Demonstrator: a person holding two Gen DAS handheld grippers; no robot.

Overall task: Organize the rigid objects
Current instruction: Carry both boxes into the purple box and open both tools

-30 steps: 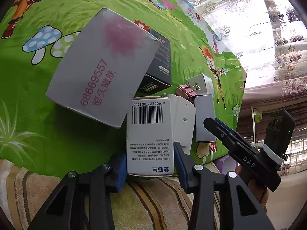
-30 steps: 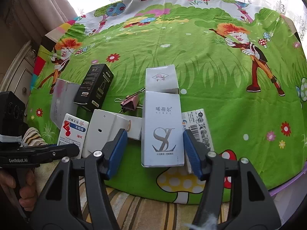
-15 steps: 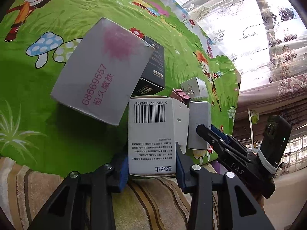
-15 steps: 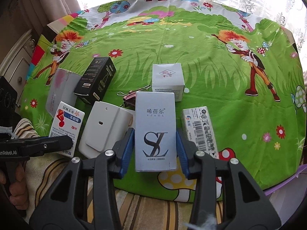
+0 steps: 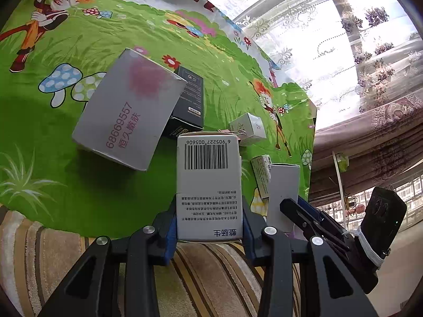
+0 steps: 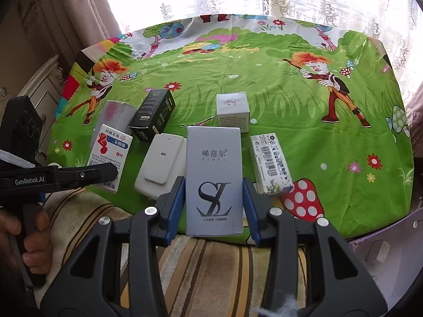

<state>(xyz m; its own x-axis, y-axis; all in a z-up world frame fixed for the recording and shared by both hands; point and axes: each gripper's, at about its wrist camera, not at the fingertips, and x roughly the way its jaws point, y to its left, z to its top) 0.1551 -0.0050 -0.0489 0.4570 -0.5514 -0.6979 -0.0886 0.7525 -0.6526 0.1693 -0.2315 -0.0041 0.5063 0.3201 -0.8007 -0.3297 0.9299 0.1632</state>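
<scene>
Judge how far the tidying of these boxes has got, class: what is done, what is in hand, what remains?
Done: nothing looks sorted yet; no finished row or stack shows. In hand: the left gripper has its jaws shut on the barcode box, and the right gripper on the SL box. Left: the grey box, black box, white cube box, white plastic case and narrow carton lie scattered on the green cloth.
</scene>
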